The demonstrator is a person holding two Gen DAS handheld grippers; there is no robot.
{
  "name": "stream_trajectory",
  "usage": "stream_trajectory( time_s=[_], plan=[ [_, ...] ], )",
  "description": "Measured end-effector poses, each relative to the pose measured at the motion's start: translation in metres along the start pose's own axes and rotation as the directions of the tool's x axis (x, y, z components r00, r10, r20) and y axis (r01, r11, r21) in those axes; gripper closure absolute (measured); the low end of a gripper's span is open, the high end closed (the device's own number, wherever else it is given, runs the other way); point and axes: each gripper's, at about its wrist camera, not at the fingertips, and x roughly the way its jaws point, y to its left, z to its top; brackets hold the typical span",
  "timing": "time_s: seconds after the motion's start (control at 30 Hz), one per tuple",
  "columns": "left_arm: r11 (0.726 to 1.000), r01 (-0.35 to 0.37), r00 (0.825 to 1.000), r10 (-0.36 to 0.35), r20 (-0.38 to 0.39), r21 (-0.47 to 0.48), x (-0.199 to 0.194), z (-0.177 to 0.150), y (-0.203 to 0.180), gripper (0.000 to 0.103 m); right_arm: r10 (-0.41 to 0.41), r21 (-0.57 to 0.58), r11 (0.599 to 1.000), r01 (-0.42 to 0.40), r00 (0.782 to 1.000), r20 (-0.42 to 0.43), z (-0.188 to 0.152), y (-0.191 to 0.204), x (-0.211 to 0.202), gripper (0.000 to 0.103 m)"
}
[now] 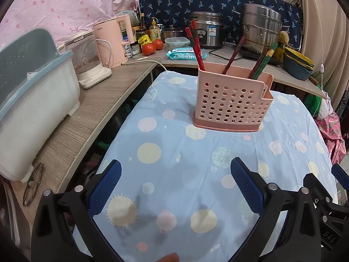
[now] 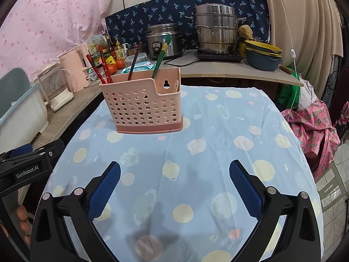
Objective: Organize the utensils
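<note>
Matt pink perforated plastic holder [image 1: 232,107] stands on smooth printed cloth [image 1: 174,152].

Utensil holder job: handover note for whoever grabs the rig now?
Left gripper: open, empty, above the tablecloth.
Right gripper: open, empty, likewise.
Pink holder stands upright mid-table; red chopsticks, a dark pair and a green pair stand in it.
No loose utensils visible on the cloth.
Left: apparently nothing; check outside the views.

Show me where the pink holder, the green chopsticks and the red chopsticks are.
pink holder [image 2: 139,107]: right wrist view, perforated front wall.
green chopsticks [image 2: 161,56]: right wrist view, mid shaft above the rim.
red chopsticks [image 1: 196,45]: left wrist view, upper shaft.
</note>
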Motion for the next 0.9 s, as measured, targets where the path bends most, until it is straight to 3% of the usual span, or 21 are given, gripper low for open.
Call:
stream_trajectory(
  time_s=[0.9],
  plan=[
    [0.999, -0.043, 0.999, 0.043, -0.013, -0.002, 0.0006, -0.0052, -0.0006, 0.007, -0.002, -0.004, 1.0, 0.002, 1.0, -0.017, -0.0034, 0.0006, 0.004, 0.007]
  ],
)
